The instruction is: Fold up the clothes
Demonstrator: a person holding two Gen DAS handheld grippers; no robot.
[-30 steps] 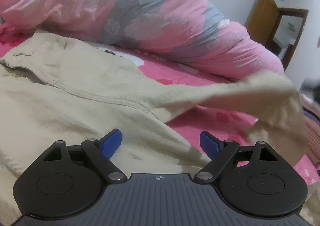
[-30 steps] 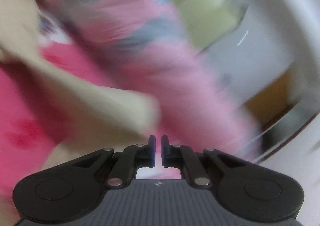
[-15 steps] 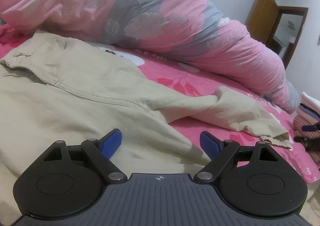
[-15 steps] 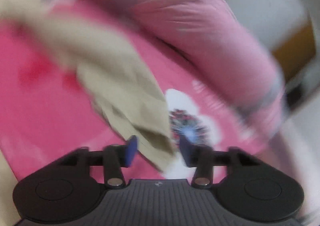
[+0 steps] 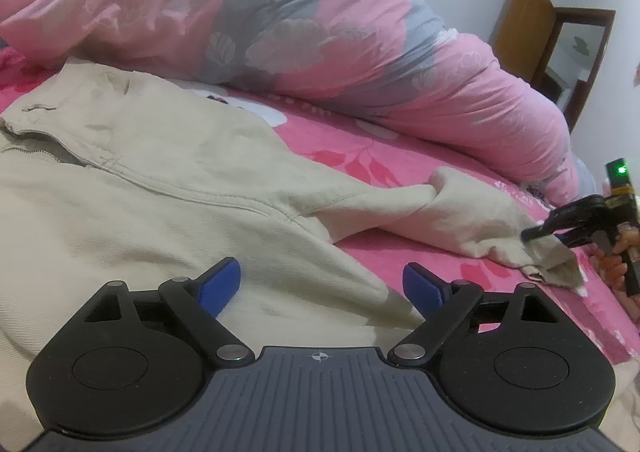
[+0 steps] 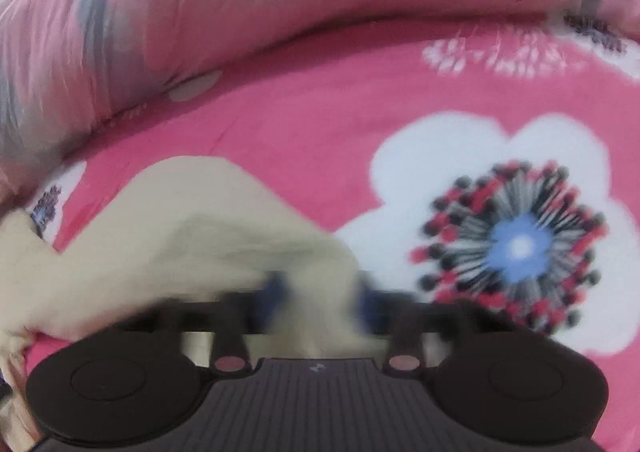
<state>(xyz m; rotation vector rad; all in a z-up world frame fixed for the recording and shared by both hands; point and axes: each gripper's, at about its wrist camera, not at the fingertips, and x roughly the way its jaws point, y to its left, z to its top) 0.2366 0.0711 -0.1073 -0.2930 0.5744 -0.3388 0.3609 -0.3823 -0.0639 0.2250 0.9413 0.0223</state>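
A beige cotton zip jacket (image 5: 152, 187) is spread on the pink floral bedsheet (image 5: 360, 155), bounded behind by a pink-and-grey quilt (image 5: 320, 31). Left gripper (image 5: 320, 284) fingers are held wide; right gripper (image 6: 320, 292) fingers straddle the sleeve cuff (image 6: 240, 240), blurred.

Left gripper (image 5: 320, 284) spread wide over beige jacket (image 5: 140, 187) on pink sheet (image 5: 348, 155); right gripper (image 5: 538, 236) at sleeve (image 5: 472, 215) end; pink-grey duvet (image 5: 280, 31) behind
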